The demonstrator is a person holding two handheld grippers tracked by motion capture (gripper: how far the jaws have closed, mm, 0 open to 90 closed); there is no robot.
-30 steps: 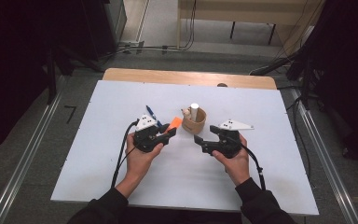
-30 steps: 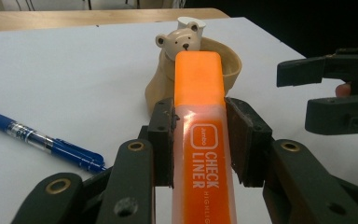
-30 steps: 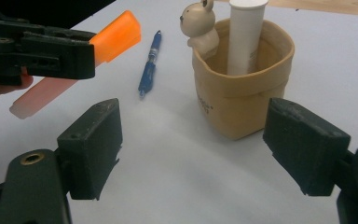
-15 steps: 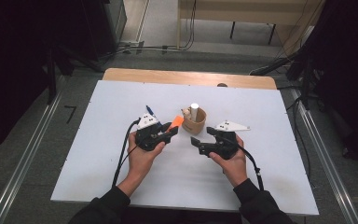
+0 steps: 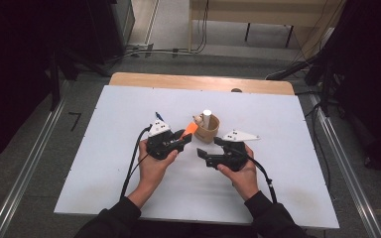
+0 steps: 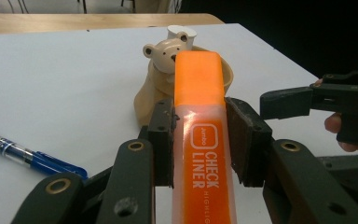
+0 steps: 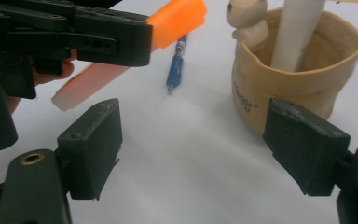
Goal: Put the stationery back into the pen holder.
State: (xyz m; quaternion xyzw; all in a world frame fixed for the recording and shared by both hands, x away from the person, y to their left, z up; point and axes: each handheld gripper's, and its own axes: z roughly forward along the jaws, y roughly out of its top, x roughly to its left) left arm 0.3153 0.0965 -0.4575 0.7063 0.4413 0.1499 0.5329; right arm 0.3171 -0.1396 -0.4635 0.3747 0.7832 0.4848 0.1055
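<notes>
Your left gripper [image 6: 199,140] clamps the orange highlighter [image 6: 204,135] just short of the bear pen holder [image 5: 207,130], your right gripper [image 7: 209,149] gapes empty; next, tip it in beside the white stick [image 5: 207,118].

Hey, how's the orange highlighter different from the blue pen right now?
The orange highlighter is clamped between the left gripper's pads, off the table, while the blue pen lies flat on the white table, untouched. The highlighter is thick and flat-sided; the pen is slim and round. The highlighter points toward the bear-shaped holder; the pen lies farther from it. Both are writing tools outside the holder.
</notes>
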